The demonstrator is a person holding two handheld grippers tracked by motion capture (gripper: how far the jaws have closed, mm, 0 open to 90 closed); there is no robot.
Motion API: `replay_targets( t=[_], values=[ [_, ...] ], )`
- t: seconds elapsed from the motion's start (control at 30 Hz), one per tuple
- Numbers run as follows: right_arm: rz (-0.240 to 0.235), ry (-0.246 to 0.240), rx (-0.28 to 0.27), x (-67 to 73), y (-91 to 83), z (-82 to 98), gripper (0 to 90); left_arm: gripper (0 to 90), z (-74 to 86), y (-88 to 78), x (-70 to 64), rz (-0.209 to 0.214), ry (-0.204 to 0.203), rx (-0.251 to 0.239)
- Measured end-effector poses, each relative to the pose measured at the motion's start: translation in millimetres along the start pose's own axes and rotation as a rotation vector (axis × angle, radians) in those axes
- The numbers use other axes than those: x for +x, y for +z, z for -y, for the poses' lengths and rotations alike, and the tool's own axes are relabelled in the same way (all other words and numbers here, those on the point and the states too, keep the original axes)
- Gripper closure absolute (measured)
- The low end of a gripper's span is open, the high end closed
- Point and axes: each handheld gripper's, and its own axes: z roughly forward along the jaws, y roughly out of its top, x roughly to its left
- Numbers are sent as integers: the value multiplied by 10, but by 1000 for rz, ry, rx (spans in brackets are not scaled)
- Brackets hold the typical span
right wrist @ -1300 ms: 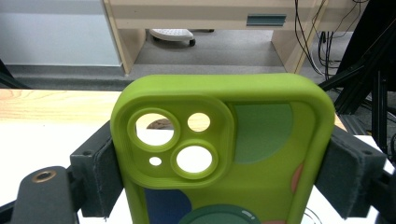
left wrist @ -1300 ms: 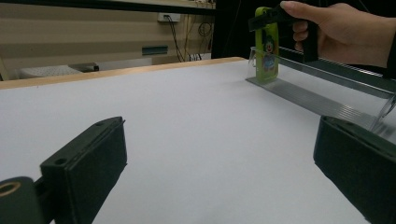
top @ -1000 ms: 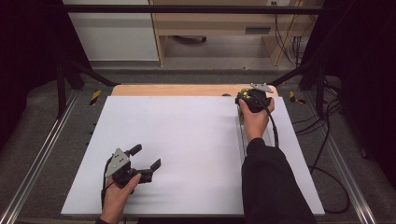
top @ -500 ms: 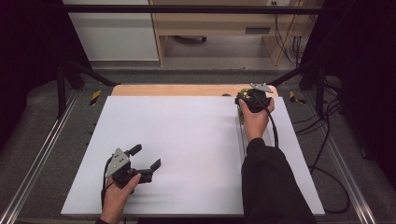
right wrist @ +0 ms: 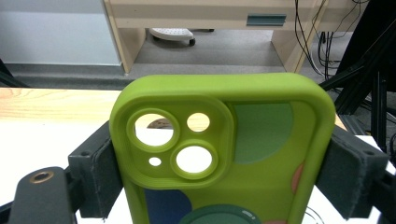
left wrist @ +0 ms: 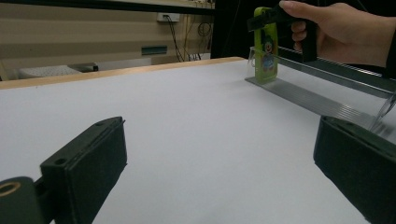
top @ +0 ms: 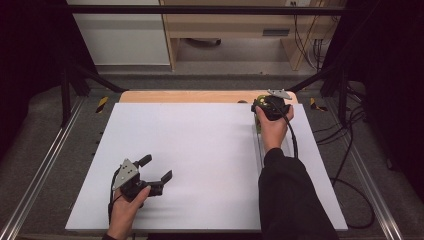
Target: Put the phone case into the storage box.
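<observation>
A lime-green phone case [right wrist: 224,154] with camera cut-outs and coloured shapes stands upright between the pads of my right gripper [right wrist: 224,186], which is shut on its two long edges. In the high view the right gripper [top: 267,106] is at the far right of the white board [top: 200,150], and the phone case [top: 260,101] shows as a green sliver. From the left gripper view the phone case [left wrist: 265,46] has its lower edge at the far end of a clear rail [left wrist: 308,98]. My left gripper [top: 156,168] rests open near the front left with nothing between its fingers [left wrist: 88,163].
The clear slotted rail [top: 259,145] runs front to back along the board's right side, beside the person's right forearm [top: 290,195]. A wooden table edge [top: 200,96] shows behind the board. Cables [top: 350,165] lie on the floor at the right, and metal frame rails flank both sides.
</observation>
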Motion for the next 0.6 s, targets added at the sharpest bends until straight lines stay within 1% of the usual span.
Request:
replay_targets(
  t=[0.13, 0.3, 0.6],
  values=[
    [2, -4, 3, 5, 0, 2, 143, 21, 2, 4, -2, 3, 0, 2],
    [5, 6, 16, 6, 6, 12, 103, 21, 3, 6, -4, 5, 0, 3],
    [-5, -7, 19, 8, 6, 16, 86, 21, 3, 7, -5, 6, 1, 5]
  ],
)
